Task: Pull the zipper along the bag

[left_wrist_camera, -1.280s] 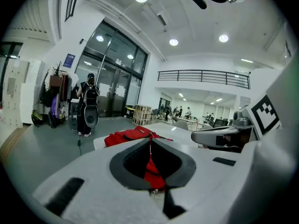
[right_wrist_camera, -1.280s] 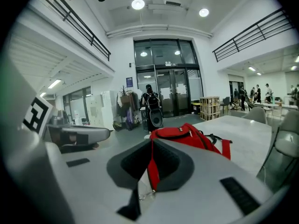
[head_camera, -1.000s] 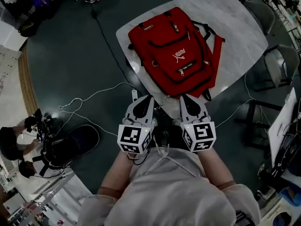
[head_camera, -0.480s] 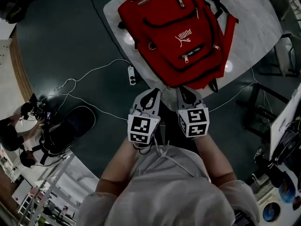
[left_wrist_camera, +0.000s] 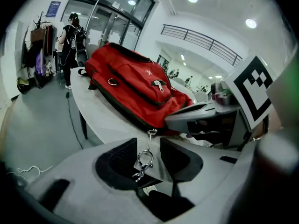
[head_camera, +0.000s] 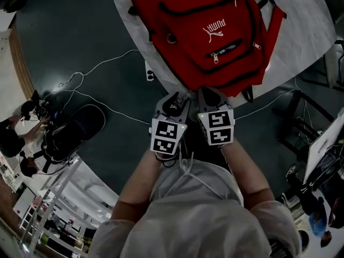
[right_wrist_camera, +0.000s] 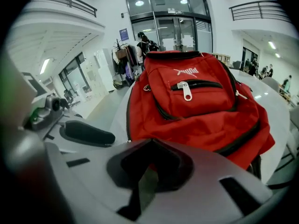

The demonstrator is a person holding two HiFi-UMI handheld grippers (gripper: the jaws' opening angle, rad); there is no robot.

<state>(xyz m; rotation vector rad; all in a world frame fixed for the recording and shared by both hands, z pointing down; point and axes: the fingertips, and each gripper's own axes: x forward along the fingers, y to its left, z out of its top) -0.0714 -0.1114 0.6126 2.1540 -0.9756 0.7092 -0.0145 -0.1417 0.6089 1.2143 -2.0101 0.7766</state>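
A red backpack (head_camera: 204, 31) lies flat on the white table (head_camera: 306, 42), its bottom end toward me. Both grippers sit side by side at the table's near edge, just short of the bag. My left gripper (head_camera: 174, 98) has its jaws opening; in the left gripper view a metal ring pull (left_wrist_camera: 145, 158) on a thin link hangs in the gap of the left gripper (left_wrist_camera: 145, 150), and neither pad presses on it. The link leads up toward the backpack's (left_wrist_camera: 135, 85) dark side zipper. My right gripper (head_camera: 212, 95) is shut with nothing in it, its tips (right_wrist_camera: 149, 146) pointing at the backpack (right_wrist_camera: 196, 106).
On the dark floor to the left lie a power strip (head_camera: 149, 71), white cables (head_camera: 102, 63) and a black bag (head_camera: 75, 133), with a person (head_camera: 11, 138) crouched beside it. A dark chair frame (head_camera: 301, 122) stands at the right. Another person (left_wrist_camera: 72, 36) stands far behind the table.
Both grippers have come up to the bag's near end at the table edge. The left jaws, shut before, now stand apart.
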